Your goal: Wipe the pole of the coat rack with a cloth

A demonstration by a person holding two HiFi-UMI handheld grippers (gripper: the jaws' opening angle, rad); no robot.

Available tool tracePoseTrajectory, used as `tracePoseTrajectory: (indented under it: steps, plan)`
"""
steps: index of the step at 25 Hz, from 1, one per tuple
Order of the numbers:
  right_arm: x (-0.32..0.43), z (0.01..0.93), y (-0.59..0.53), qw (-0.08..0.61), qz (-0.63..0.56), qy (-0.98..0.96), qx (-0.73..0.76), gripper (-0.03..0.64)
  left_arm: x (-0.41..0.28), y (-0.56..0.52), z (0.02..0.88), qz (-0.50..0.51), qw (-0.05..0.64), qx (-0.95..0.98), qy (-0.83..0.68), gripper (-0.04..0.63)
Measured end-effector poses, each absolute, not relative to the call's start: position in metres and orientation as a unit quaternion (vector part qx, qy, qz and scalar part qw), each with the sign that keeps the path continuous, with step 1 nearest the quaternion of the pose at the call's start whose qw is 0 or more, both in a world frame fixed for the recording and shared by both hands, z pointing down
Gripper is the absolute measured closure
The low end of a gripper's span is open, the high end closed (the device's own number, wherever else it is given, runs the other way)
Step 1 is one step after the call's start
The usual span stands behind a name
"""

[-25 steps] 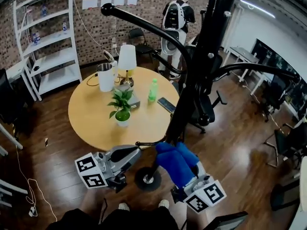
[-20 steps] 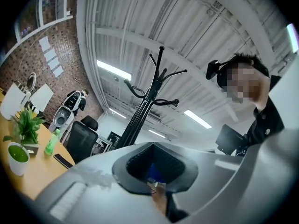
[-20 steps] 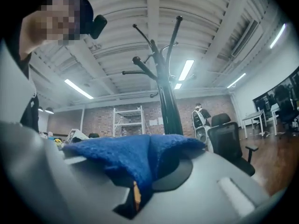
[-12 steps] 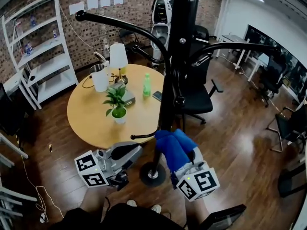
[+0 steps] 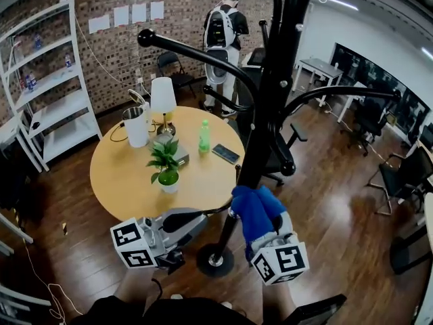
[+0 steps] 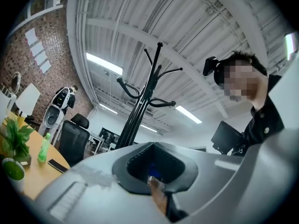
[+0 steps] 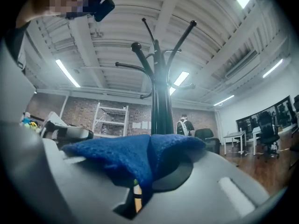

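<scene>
Upward along the pole [image 5: 269,120] is where the right hand-held gripper [image 5: 265,234] has gone since a second ago, sitting higher above the round base [image 5: 215,260] than it did. Its jaws are clamped on a blue cloth [image 5: 256,208], whose bunched folds spill over both tips and press against the lower pole, left of centre at the bottom of the frame. The left hand-held gripper [image 5: 189,221] lies lower left, jaws together with nothing seen between them, just beside a short low hook [image 5: 215,211].

To wipe well, I judge the cloth should stay wrapped partly round the pole under steady pressure, travelling along its length rather than dabbing. The left gripper could steady the rack, since the base looks small.

Higher up, curved hook arms [image 5: 196,49] branch off and will interrupt a straight stroke; the cloth may snag there. A round tabletop [image 5: 128,181] stands close at the left, carrying a potted plant [image 5: 167,169], green bottle [image 5: 203,137], phone [image 5: 225,154] and lamp [image 5: 163,97]. An office chair [image 5: 283,160] crowds the far side.
</scene>
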State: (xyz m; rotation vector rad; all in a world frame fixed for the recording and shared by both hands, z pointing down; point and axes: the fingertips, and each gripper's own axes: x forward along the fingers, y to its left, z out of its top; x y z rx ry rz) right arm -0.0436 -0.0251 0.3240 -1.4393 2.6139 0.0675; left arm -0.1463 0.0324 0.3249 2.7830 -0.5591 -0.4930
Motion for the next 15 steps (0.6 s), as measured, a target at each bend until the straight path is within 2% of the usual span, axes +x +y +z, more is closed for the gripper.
tracePoseTrajectory:
  steps: [8, 15]
  plan:
    - [-0.059, 0.336, -0.078, 0.050, 0.026, 0.838, -0.542, 0.589, -0.195, 0.006, 0.318, -0.188, 0.118, 0.957, -0.190, 0.594]
    - [-0.060, 0.248, -0.075, 0.128, 0.078, 0.846, -0.512, 0.589, -0.202, 0.001, 0.312, -0.196, 0.110, 0.957, -0.183, 0.594]
